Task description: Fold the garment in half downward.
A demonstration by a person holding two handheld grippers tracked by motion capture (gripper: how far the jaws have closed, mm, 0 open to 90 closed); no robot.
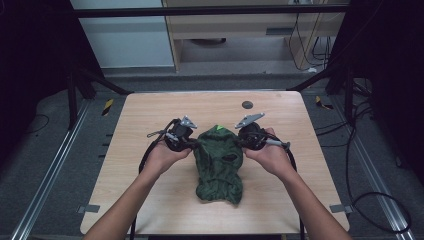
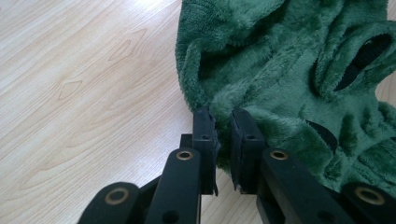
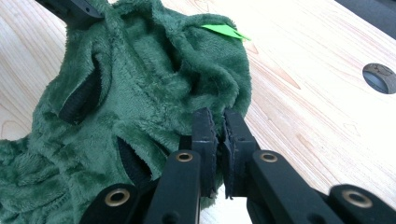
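From above, your left gripper [image 1: 192, 144] and right gripper [image 1: 240, 140] each pinch a side edge of the green fleece garment [image 1: 219, 165] lying mid-table [image 1: 150, 115]. Your left gripper's view has its jaws clenched on a fold of fleece. Your right gripper's view has its jaws clamped on the opposite edge, near a bright green tag [image 3: 225, 31].
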